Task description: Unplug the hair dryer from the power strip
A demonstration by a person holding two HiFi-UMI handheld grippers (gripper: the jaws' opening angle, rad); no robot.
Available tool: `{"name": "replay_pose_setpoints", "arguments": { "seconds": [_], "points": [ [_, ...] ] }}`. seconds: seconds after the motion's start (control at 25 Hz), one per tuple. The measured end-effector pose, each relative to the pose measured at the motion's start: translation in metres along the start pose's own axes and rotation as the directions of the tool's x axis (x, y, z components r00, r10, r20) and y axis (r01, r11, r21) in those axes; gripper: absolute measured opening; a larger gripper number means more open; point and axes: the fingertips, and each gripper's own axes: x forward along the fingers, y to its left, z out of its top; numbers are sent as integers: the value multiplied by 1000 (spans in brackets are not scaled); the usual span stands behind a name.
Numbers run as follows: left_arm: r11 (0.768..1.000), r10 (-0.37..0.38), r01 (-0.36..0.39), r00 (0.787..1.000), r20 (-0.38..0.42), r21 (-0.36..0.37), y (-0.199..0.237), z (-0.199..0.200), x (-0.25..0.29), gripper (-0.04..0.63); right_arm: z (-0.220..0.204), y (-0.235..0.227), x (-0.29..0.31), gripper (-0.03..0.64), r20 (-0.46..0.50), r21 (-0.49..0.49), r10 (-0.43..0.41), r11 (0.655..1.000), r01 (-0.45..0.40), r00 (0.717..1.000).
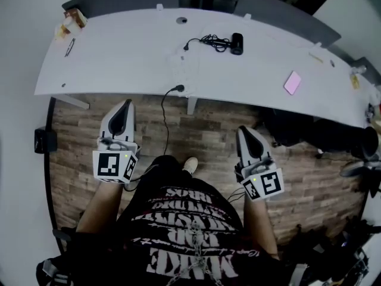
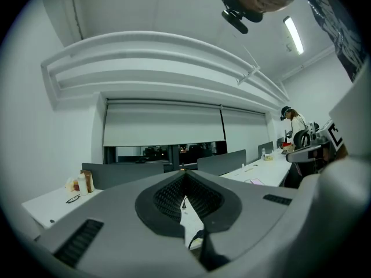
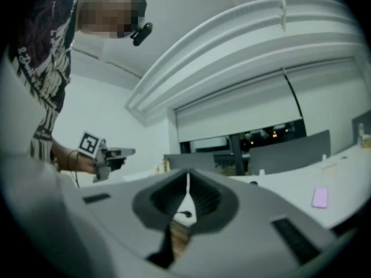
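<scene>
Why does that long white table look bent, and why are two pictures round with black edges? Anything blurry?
Head view: the wide-angle lens bows the white table into a curve. Left gripper view: round black border, sharp, with a bright ceiling strip light. Right gripper view: same round border, but softer, smeared most on the right tongs up close.

The hair dryer [image 1: 237, 43] lies on the table [image 1: 119, 58], its cable [image 1: 208, 40] to the left.

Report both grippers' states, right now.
Left gripper: shut, jaws together, holding nothing.
Right gripper: shut, jaws together, holding nothing.
</scene>
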Motion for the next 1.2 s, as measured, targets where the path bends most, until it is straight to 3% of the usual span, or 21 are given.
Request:
{"name": "replay_pose_setpoints", "arguments": {
  "seconds": [0.28, 0.68, 1.2],
  "points": [
    [1000, -9, 9, 1000, 1, -21, 0, -2, 17, 25, -16, -19, 0, 35, -37, 44, -25, 999, 26, 999],
    [998, 40, -42, 998, -39, -43, 21, -21, 18, 25, -20, -7, 26, 35, -88, 36, 55, 998, -52, 995],
    [1000, 28, -28, 999, -45, 4, 20, -18, 14, 25, -24, -2, 26, 35, -70, 72, 68, 995, -63, 995]
  ]
}}
